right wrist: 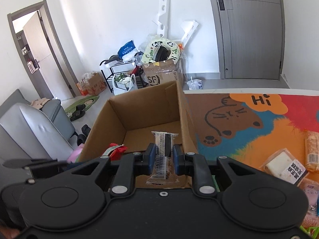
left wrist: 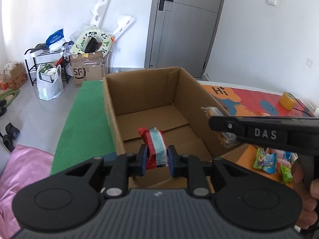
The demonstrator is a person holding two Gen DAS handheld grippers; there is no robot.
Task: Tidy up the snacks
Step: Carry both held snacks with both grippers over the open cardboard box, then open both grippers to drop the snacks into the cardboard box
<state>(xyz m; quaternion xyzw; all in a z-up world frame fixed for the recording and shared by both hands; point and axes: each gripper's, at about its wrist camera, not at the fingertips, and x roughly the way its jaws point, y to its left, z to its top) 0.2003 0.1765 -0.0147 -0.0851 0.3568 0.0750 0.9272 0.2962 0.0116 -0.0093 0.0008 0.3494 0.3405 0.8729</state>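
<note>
An open cardboard box (left wrist: 139, 91) stands on the table; it also shows in the right wrist view (right wrist: 143, 107). My left gripper (left wrist: 156, 158) is shut on a red, white and blue snack packet (left wrist: 156, 149) and holds it above the box's near edge. That packet shows at the lower left in the right wrist view (right wrist: 114, 149). My right gripper (right wrist: 162, 158) is shut on a clear-wrapped dark snack bar (right wrist: 163, 155) over the box's near right side. Its finger (left wrist: 259, 131) reaches in from the right in the left wrist view.
Loose snack packets lie on the colourful cat mat (right wrist: 249, 123) at the right (right wrist: 285, 167) and in the left wrist view (left wrist: 267, 161). A yellow tape roll (left wrist: 287, 100) sits far right. A green cloth (left wrist: 83, 123) lies left of the box. A grey sofa (right wrist: 30, 129) stands at left.
</note>
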